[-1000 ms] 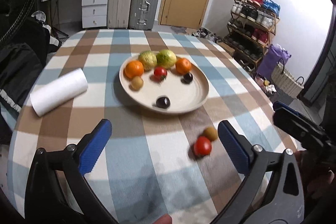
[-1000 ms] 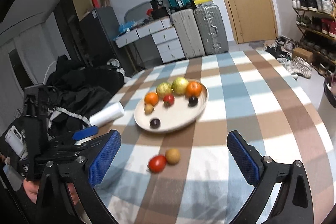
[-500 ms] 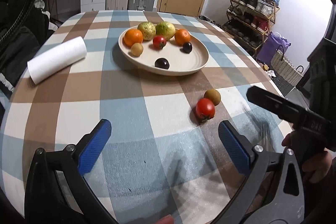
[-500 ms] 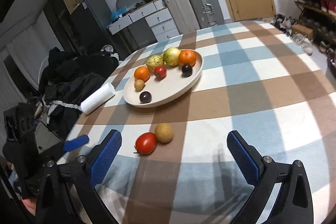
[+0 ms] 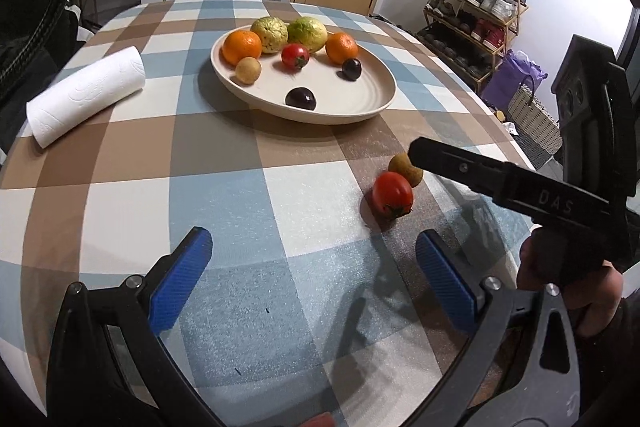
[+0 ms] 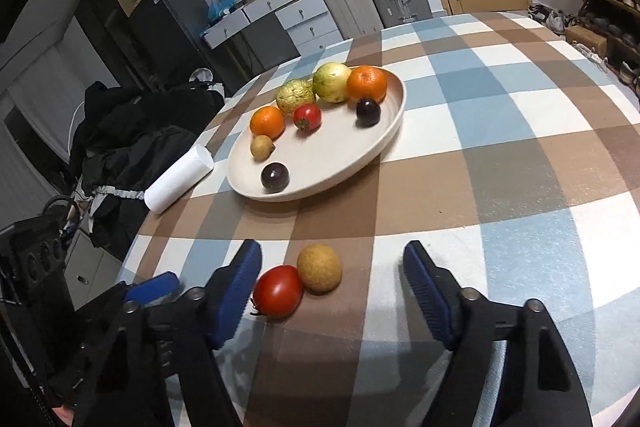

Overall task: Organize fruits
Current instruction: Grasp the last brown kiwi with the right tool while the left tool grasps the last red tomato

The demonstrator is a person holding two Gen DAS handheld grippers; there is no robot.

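Blue-padded right gripper [image 6: 332,281] spread wide, empty, low over the table [image 6: 500,163]; tomato [image 6: 277,291] and brown fruit [image 6: 319,267], touching, lie between its fingers, tomato just beside the left pad. Left gripper [image 5: 312,271] wide open, empty, near the tomato. Plate [image 6: 352,155] of fruit sits beyond the tomato.

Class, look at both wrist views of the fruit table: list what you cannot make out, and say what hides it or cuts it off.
- Brown fruit, left wrist view: its right side is hidden behind the right claw's black finger.
- Red tomato, right wrist view: whether the blue pad touches it cannot be told.
- Paper roll, right wrist view: too small to show texture.
- Shoe rack, left wrist view: shoes too small to count.
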